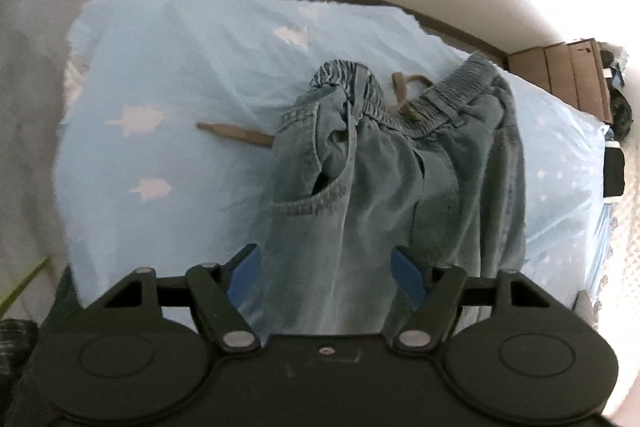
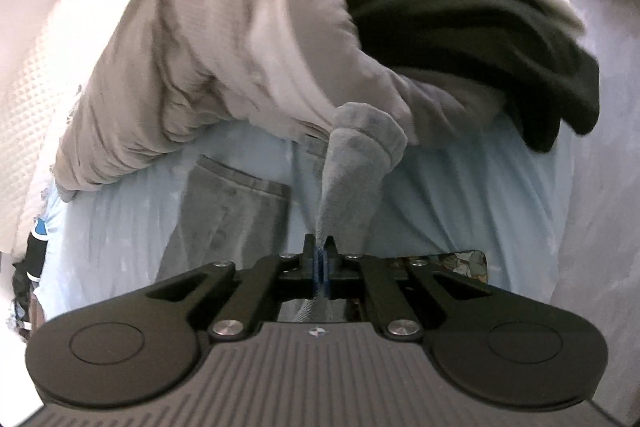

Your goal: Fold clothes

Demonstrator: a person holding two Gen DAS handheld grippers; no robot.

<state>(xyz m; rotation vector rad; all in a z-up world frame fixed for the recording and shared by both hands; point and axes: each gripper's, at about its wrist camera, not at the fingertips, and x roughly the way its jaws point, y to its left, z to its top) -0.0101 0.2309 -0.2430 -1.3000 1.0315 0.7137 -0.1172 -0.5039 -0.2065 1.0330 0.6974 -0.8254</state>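
**Denim trousers on the bed, one hand-held gripper clamped, one spread**

Only the left wrist view shows the waistband: the denim trousers (image 1: 384, 179) lie on the light blue bed sheet (image 1: 180, 67), elastic waist at the far end, a brown drawstring (image 1: 236, 135) trailing out to the left of it. The left hand-held gripper (image 1: 326, 267) stands wide open, its blue pads on either side of the cloth with nothing pinched.

Only the right wrist view shows the pile beyond the trousers: a beige garment (image 2: 208, 59), with a black garment (image 2: 480, 67) to its right. There the right hand-held gripper (image 2: 320, 259) is closed tight on a bunched fold of the trousers (image 2: 352, 163).

The denim is faded blue-grey, rumpled, with a stitched pocket. In the left view its long axis runs straight away from the gripper, waist pointing far.
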